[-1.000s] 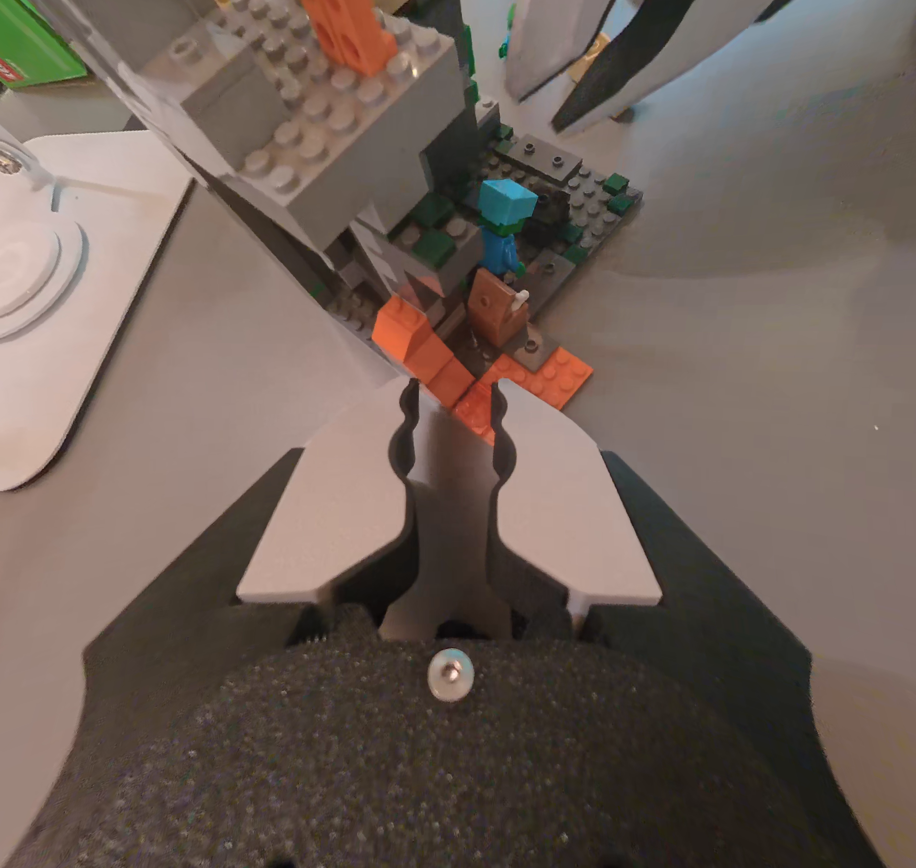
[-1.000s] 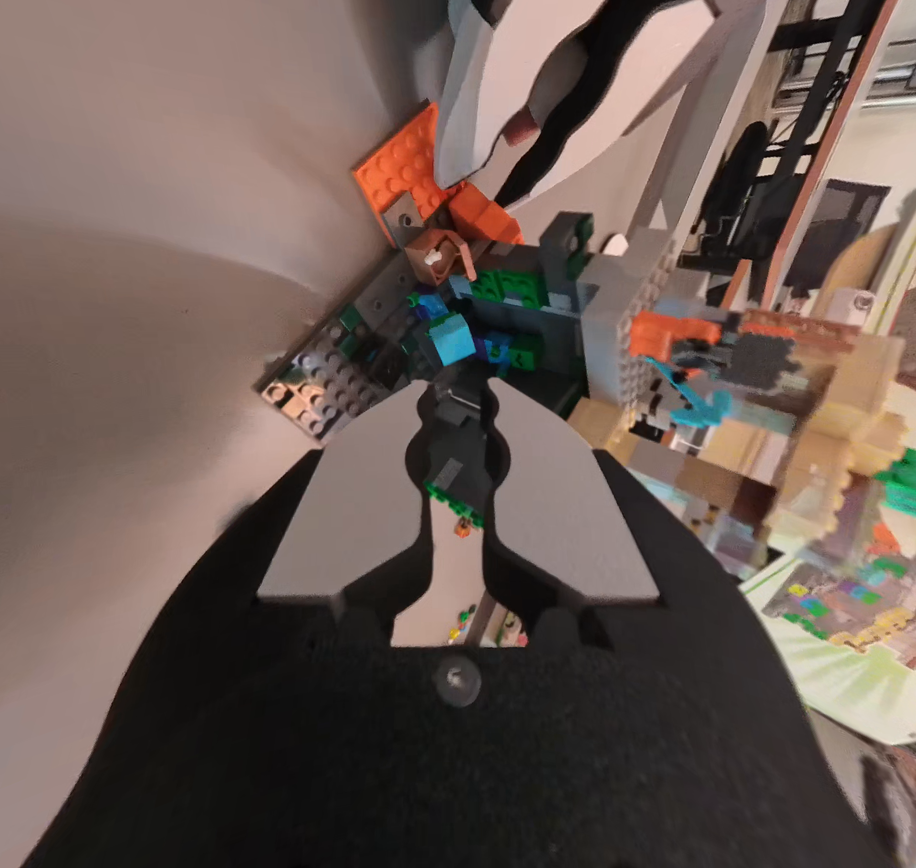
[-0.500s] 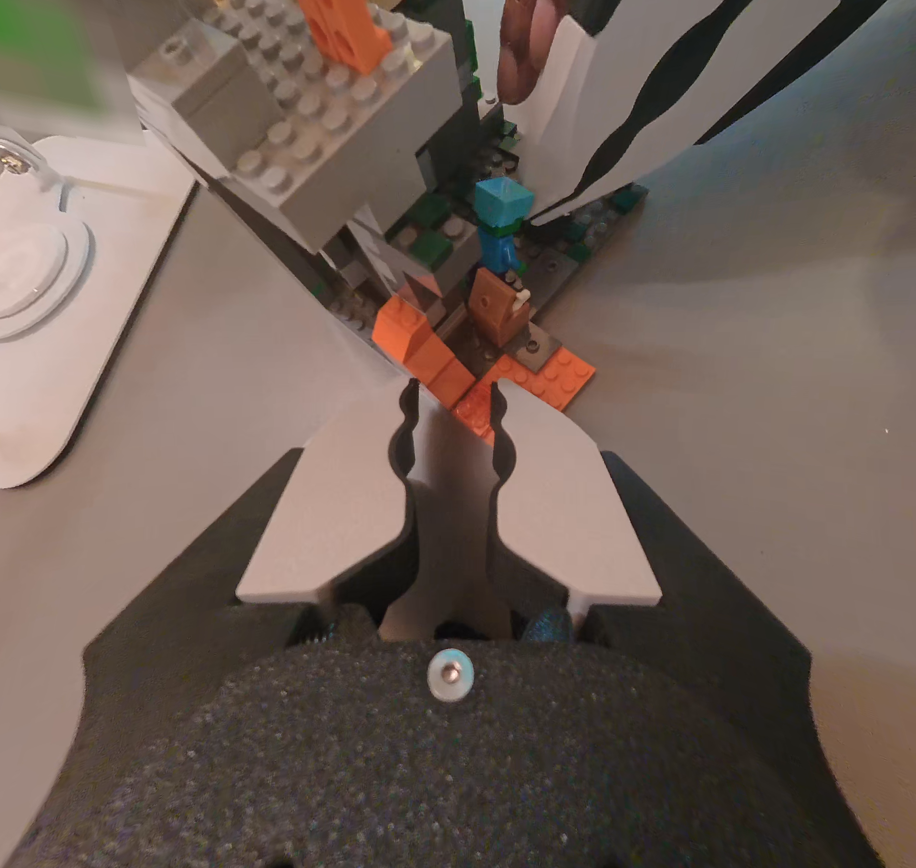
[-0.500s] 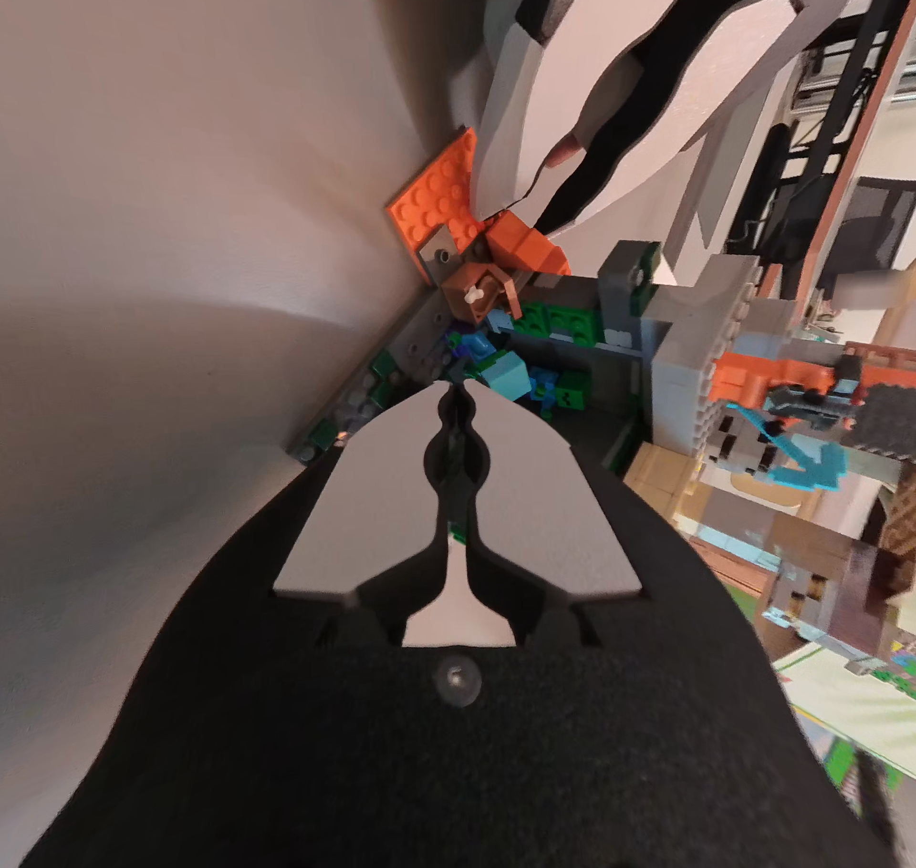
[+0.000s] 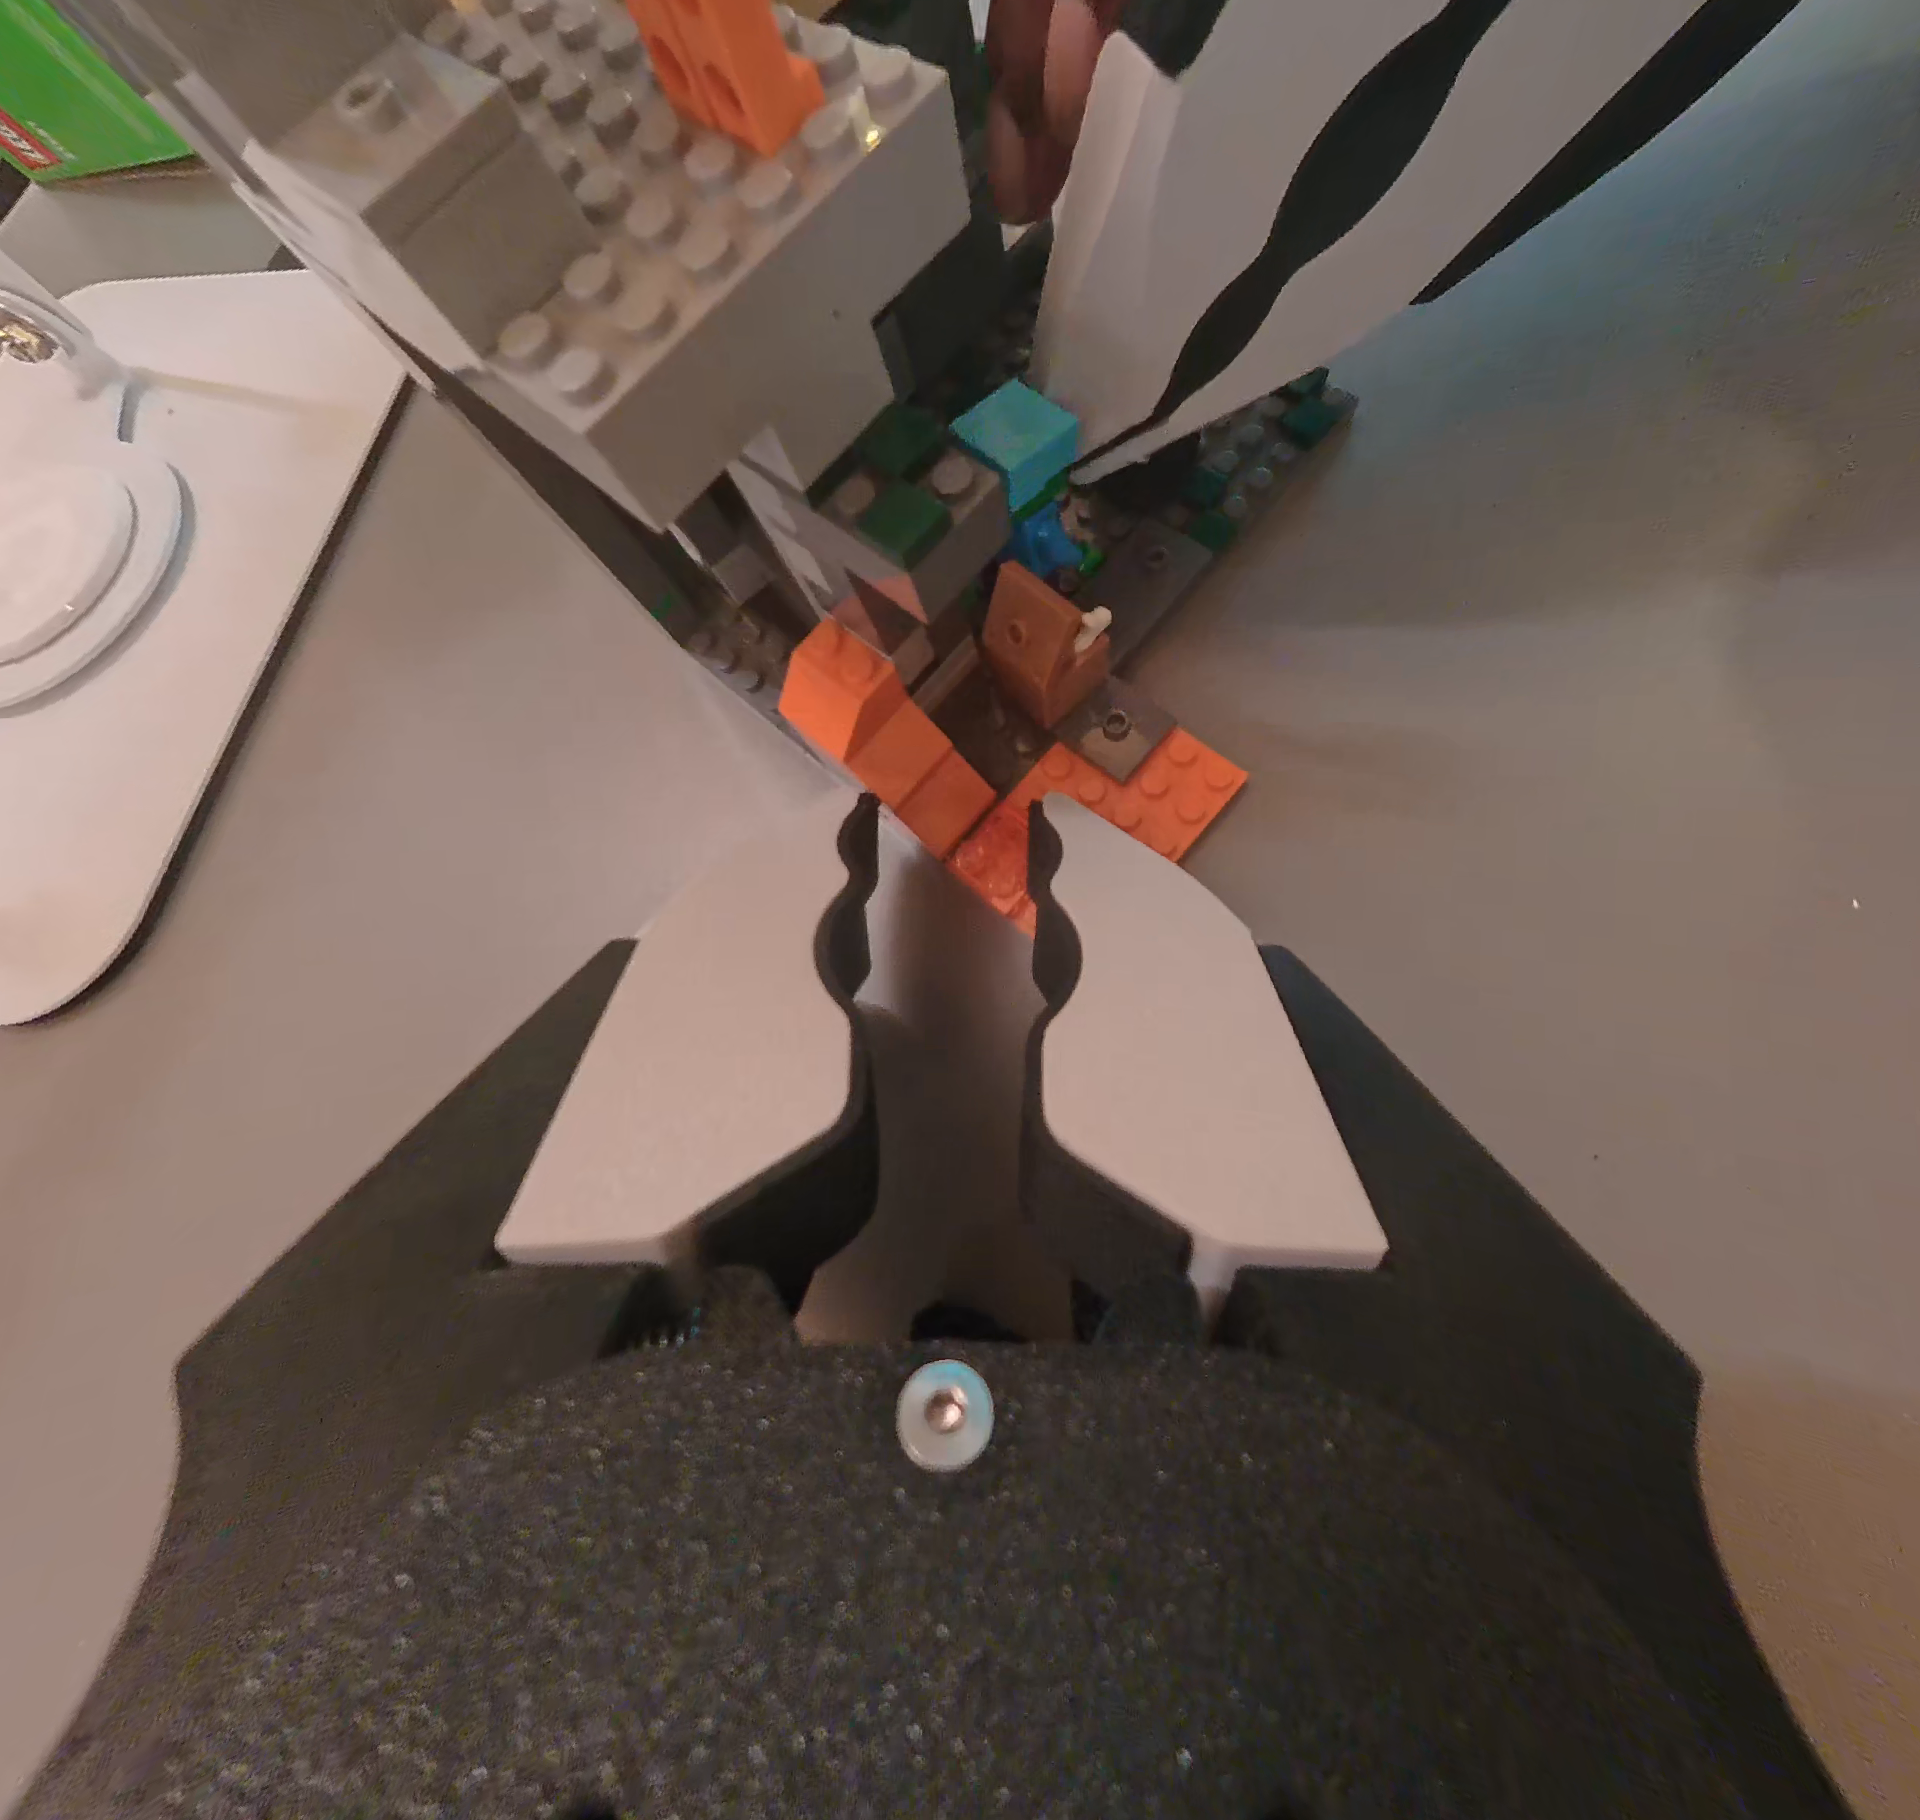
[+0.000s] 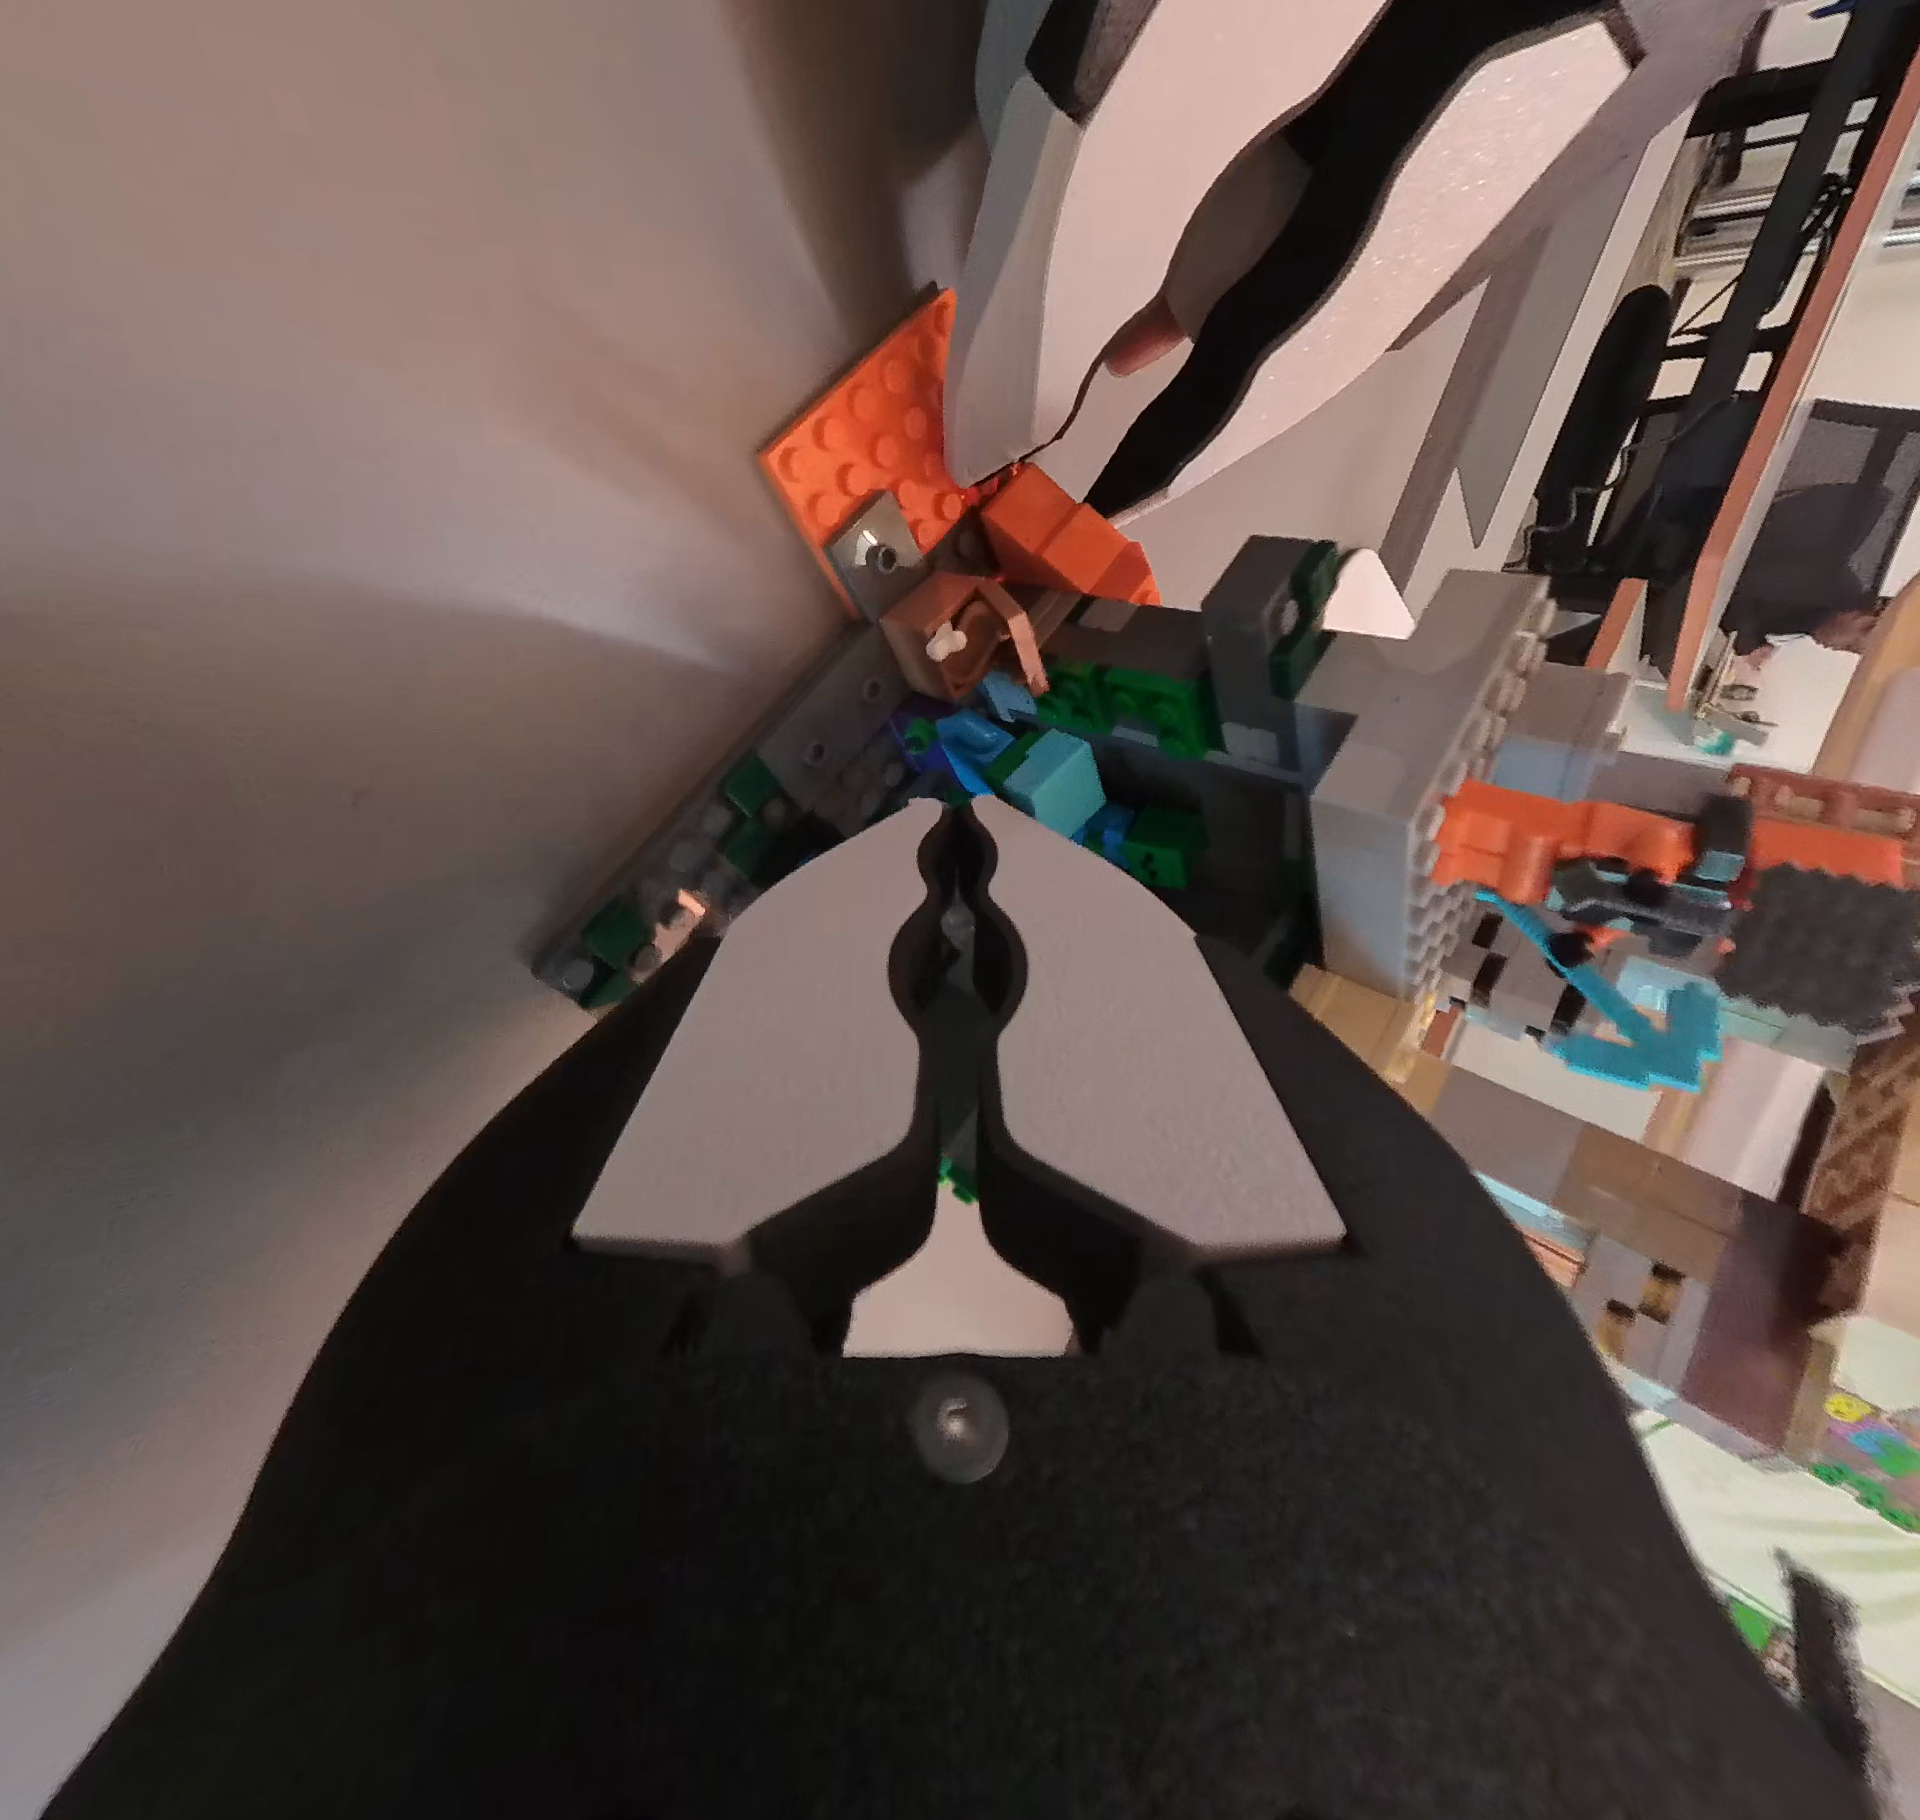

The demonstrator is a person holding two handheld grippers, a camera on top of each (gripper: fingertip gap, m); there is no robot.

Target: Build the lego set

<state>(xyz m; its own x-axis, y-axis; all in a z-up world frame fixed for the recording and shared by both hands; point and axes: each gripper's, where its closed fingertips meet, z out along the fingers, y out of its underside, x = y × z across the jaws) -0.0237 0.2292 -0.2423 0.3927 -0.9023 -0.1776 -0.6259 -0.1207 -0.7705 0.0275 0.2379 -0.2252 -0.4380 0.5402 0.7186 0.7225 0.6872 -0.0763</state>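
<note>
The lego model (image 5: 727,316) stands on the grey table: a grey studded block over a dark base with green bits. A teal-headed figure (image 5: 1013,435) and a brown piece (image 5: 1039,648) stand on the base, beside an orange plate (image 5: 1164,794). My left gripper (image 5: 951,820) is open, its tips over the orange plate's near corner. In the right wrist view it (image 6: 987,477) meets the orange plate (image 6: 873,430). My right gripper (image 6: 961,814) is shut, tips at the base by the figure (image 6: 1055,783). A dark part shows in its gap; I cannot tell if it is held.
A white pad (image 5: 156,627) and a green box (image 5: 73,97) lie left of the model. A hand (image 5: 1039,56) shows behind the right gripper (image 5: 1086,461). Tan and brown built sections (image 6: 1662,1199) and a printed booklet (image 6: 1818,1521) lie on the right.
My right gripper has closed from a wider gap and moved down into the model, ending beside the teal-headed figure. My left gripper has stayed at the orange corner with the same gap.
</note>
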